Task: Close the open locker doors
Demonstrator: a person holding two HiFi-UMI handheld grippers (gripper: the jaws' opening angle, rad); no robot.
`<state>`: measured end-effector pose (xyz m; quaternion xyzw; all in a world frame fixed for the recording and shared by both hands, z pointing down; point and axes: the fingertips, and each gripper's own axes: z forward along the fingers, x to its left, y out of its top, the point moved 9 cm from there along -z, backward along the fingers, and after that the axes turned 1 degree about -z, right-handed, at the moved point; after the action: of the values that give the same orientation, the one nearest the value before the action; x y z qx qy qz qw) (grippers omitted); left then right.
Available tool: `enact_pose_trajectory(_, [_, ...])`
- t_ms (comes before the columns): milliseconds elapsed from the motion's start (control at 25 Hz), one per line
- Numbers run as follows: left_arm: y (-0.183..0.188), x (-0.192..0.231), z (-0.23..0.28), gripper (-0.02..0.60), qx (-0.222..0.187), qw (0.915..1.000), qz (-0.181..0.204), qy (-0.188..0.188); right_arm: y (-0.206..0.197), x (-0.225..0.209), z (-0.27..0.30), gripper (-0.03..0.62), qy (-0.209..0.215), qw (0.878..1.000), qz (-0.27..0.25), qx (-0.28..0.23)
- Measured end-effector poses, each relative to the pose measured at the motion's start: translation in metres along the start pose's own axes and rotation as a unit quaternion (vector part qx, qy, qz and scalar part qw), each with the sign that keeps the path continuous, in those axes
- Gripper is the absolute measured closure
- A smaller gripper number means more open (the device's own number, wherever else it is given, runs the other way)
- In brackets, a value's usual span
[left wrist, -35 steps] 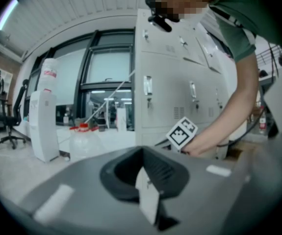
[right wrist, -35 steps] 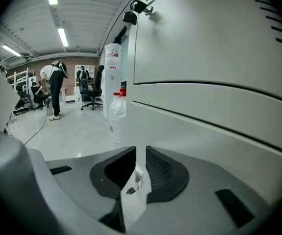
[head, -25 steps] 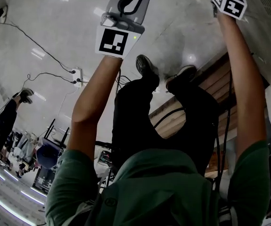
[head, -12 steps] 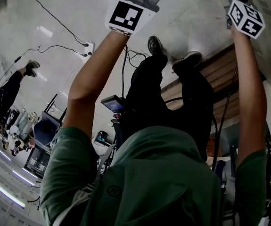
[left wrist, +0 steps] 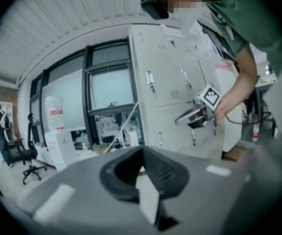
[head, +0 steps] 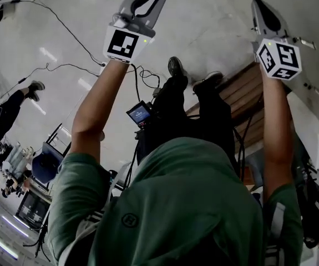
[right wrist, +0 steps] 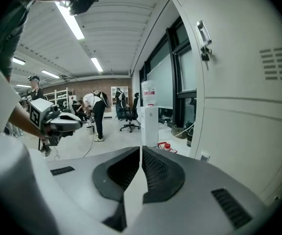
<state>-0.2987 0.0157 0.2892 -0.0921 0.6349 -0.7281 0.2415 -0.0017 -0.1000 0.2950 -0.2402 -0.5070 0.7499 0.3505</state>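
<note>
You're lifting both grippers toward the lockers. The right gripper (right wrist: 141,146) has just been closing its empty jaws nearly together, and the left gripper (left wrist: 143,148) is pressed together, empty. The locker door (right wrist: 239,82) is standing just right of the right gripper, untouched, so you're probably lining up a push.

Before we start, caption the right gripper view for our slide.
Empty right gripper, jaws just closing, beside a shut locker door; left gripper at left.

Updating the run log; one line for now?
left gripper: shut, empty | right gripper: just closing, empty | lockers: untouched
</note>
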Motion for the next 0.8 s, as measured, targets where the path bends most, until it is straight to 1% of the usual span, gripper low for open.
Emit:
enact_pose_trajectory(240, [0.056,0.024,-0.064,0.580,-0.016,0.9990,-0.003,0.042,0.078,0.043,-0.066,0.581,0.021,0.999,0.010,-0.039])
enact_pose_trajectory(440, [0.106,0.041,-0.114,0.580,-0.038,0.9966,0.010,0.072,0.134,0.070,-0.108,0.583,0.030,0.997,0.012,-0.069])
enact_pose_trajectory(600, [0.140,0.056,-0.148,0.580,-0.058,0.9938,0.027,0.091,0.182,0.089,-0.135,0.587,0.028,0.994,0.002,-0.107])
enact_pose_trajectory(680, [0.152,0.063,-0.162,0.580,-0.060,0.9928,0.036,0.097,0.202,0.098,-0.146,0.588,0.028,0.992,-0.003,-0.120])
enact_pose_trajectory(800, [0.164,0.066,-0.189,0.580,-0.051,0.9909,0.042,0.117,0.228,0.108,-0.162,0.589,0.038,0.991,-0.015,-0.124])
